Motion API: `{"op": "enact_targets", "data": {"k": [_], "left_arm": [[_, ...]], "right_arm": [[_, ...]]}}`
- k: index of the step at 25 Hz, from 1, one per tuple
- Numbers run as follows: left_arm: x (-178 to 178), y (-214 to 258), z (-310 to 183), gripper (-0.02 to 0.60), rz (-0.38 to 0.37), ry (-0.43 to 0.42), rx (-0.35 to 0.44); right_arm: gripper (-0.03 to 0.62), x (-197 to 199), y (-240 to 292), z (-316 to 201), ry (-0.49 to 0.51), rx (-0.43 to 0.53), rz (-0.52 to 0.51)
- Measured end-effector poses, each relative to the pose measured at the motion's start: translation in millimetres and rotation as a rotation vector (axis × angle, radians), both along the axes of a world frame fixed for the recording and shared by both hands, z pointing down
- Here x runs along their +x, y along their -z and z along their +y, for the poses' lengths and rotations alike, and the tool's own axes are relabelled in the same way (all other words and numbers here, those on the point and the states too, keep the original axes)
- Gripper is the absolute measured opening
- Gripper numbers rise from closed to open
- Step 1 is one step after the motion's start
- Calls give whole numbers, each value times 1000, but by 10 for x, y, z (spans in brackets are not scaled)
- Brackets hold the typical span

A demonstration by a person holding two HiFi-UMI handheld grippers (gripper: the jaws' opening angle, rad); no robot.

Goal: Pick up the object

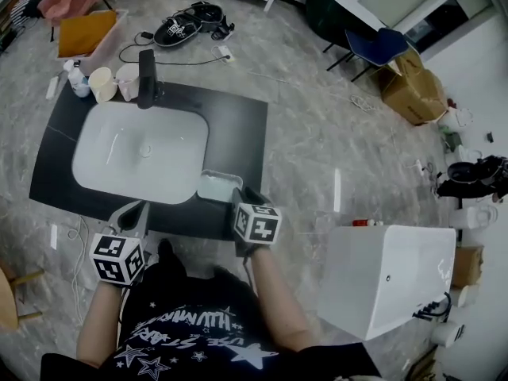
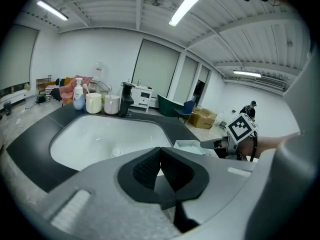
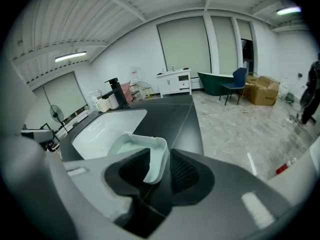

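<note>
The right hand-held gripper (image 3: 160, 168) has its jaws apart, astride the near corner wall of the white dish (image 3: 134, 151). That wall stands up between the two ribbed pads (image 3: 186, 172). The left-side pad lies against or just beside the wall. A clear gap shows on the other side, so the wall is straddled and not clamped. In the head view the dish (image 1: 217, 186) sits on the dark worktop (image 1: 238, 125), directly ahead of this hand-held gripper (image 1: 240, 195), with the white basin (image 1: 139, 151) just beyond and to its left.

The left hand-held gripper (image 2: 160, 154) is clenched, its pads meeting with nothing between them. It hangs over the worktop's near edge (image 1: 136, 211), with the basin straight ahead and the dish off to its right.
</note>
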State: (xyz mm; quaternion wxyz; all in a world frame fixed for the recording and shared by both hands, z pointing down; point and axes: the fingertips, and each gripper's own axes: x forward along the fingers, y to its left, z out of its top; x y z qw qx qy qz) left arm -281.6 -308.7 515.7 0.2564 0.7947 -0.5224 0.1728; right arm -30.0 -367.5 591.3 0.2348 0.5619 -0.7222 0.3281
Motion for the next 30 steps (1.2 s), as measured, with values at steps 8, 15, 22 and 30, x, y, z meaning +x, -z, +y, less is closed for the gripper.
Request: {"op": "enact_targets", "data": {"k": [8, 15, 22, 30], "left_arm": [[-123, -138, -281, 8, 28, -118, -33], [-83, -207, -427, 8, 50, -219, -43], [-149, -260, -462, 8, 74, -228, -59], [-192, -187, -430, 8, 74, -189, -49]], "right_arm": [[101, 24, -155, -12, -113, -65, 87], [86, 46, -239, -3, -189, -92, 116], [29, 97, -266, 13, -235, -100, 118], [18, 123, -127, -13, -215, -81, 123]]}}
